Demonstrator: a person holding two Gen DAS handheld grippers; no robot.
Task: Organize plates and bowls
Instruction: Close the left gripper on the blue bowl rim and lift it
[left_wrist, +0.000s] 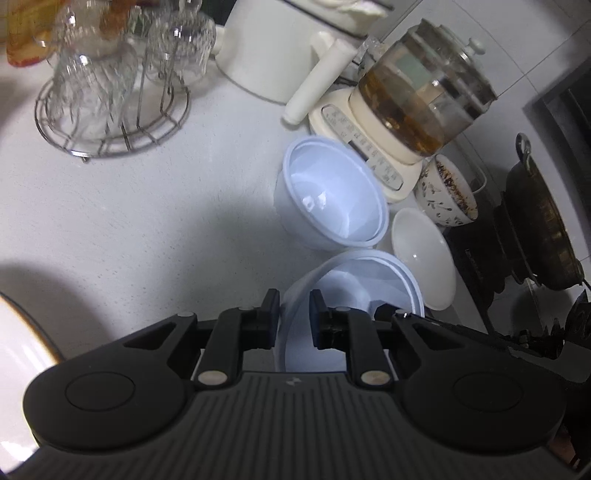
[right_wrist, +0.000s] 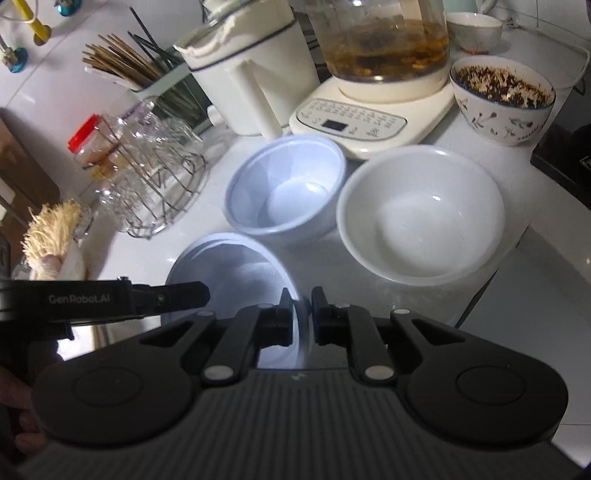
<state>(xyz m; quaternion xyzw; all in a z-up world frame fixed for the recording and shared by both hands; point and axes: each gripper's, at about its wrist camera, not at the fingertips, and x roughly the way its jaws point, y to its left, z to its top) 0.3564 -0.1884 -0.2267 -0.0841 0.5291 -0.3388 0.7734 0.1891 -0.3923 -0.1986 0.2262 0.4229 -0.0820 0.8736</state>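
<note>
Counter: a white speckled stone countertop (right_wrist: 524, 295) ran back to a white tiled wall, with a dark stove and a blackened metal pot (left_wrist: 535, 229) off to one side.
Clutter: a round wire rack of upturned clear glasses (right_wrist: 155, 184), a holder of wooden chopsticks (right_wrist: 122, 70) and a red-lidded jar (right_wrist: 88, 140) stood along the back.
Held bowl: a pale blue plastic bowl (right_wrist: 236, 269) sat nearest the person, and it looked empty and thin-walled.
Left gripper (left_wrist: 293, 310): its black jaws were clamped on that bowl's near rim, one finger inside and one outside.
Right gripper (right_wrist: 299, 306): its jaws were pinched together on the opposite rim of the same bowl.
Second bowl: another pale blue plastic bowl (right_wrist: 284, 192) stood just behind the held one, empty.
White bowl: a wide glossy white ceramic bowl (right_wrist: 421, 214) stood beside the blue pair, empty.
Patterned bowl: a floral-printed ceramic bowl (right_wrist: 502, 99) near the wall was crusted with dark residue.
Kettle: a glass kettle of brown tea (right_wrist: 380, 40) sat on a cream button-panel base (right_wrist: 369, 122).
Jug: a tall white plastic appliance jug (right_wrist: 255, 74) stood beside it.
Plate: a white plate with a brown rim (left_wrist: 22, 362) showed at the left wrist view's edge.
</note>
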